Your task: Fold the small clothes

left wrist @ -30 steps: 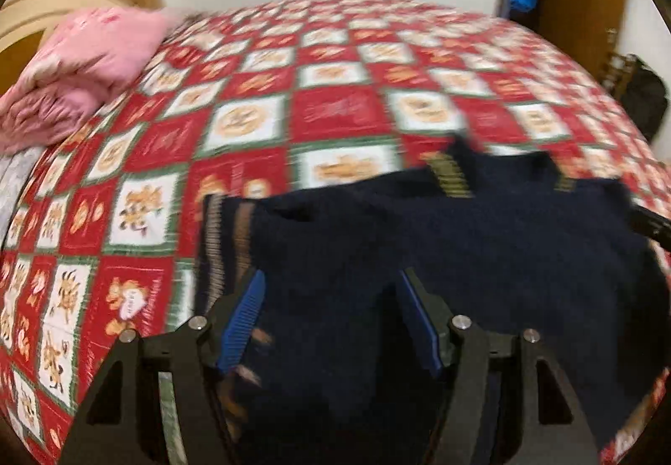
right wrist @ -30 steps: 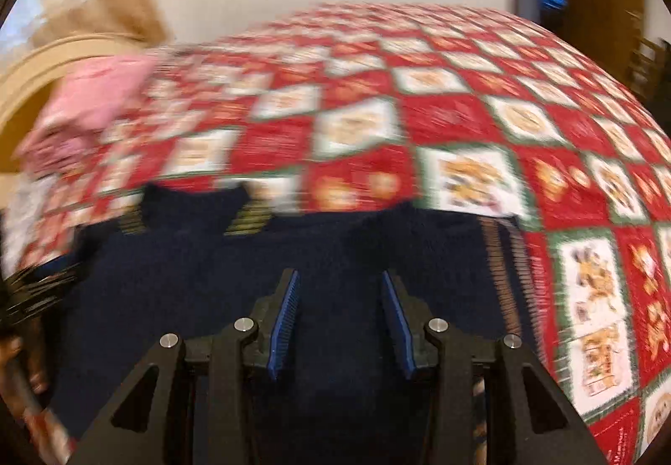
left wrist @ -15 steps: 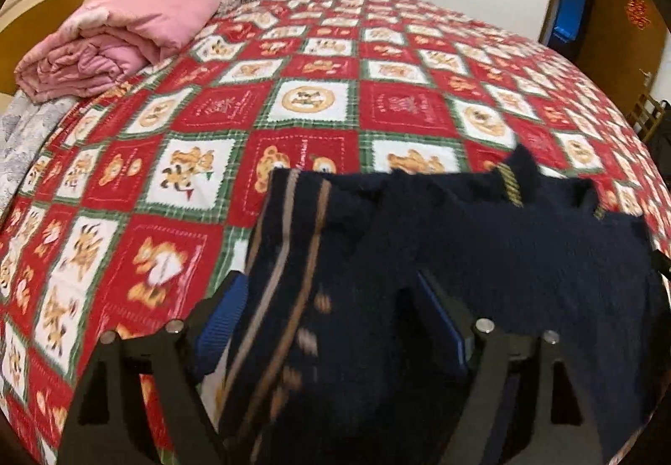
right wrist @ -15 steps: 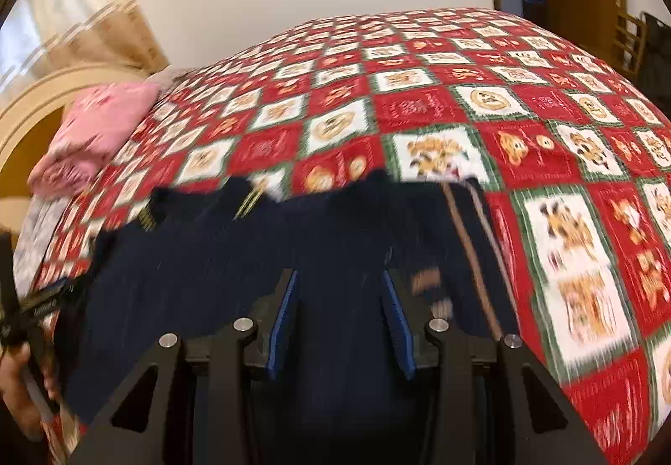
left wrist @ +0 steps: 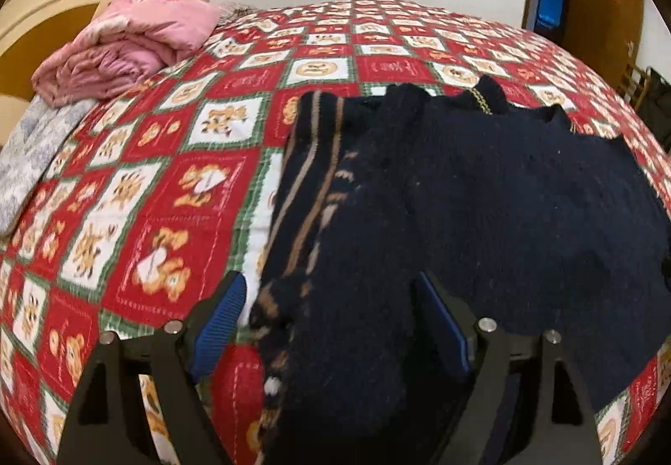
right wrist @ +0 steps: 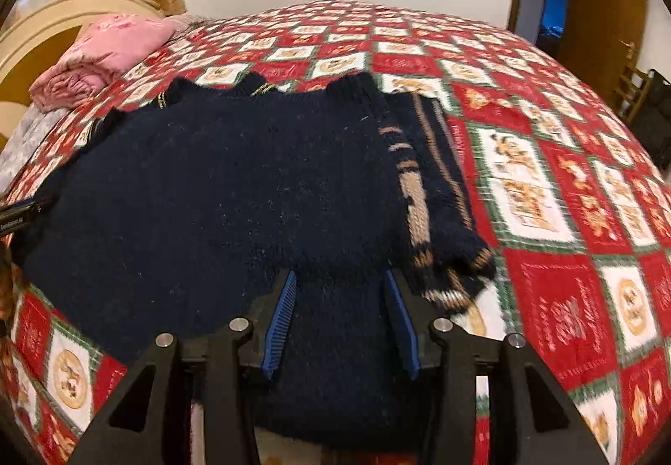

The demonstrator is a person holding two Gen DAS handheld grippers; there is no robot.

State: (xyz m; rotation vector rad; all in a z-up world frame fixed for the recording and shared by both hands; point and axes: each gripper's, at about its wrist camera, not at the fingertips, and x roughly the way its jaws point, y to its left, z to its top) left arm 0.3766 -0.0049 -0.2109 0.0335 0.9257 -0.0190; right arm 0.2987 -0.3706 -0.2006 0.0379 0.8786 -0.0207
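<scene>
Tool (right wrist: 339, 314) pinching fuzzy navy knit (right wrist: 218, 188)

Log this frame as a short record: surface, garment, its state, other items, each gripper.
surface: bed with red checked bedspread
garment: navy sweater, lying flat, tan-striped sleeves folded in along both sides
other items: pink quilt, folded, far corner
left gripper: jaws just opened wide; sweater edge between them, pads clear
right gripper: jaws partly apart, hem between them; grip unclear
</scene>
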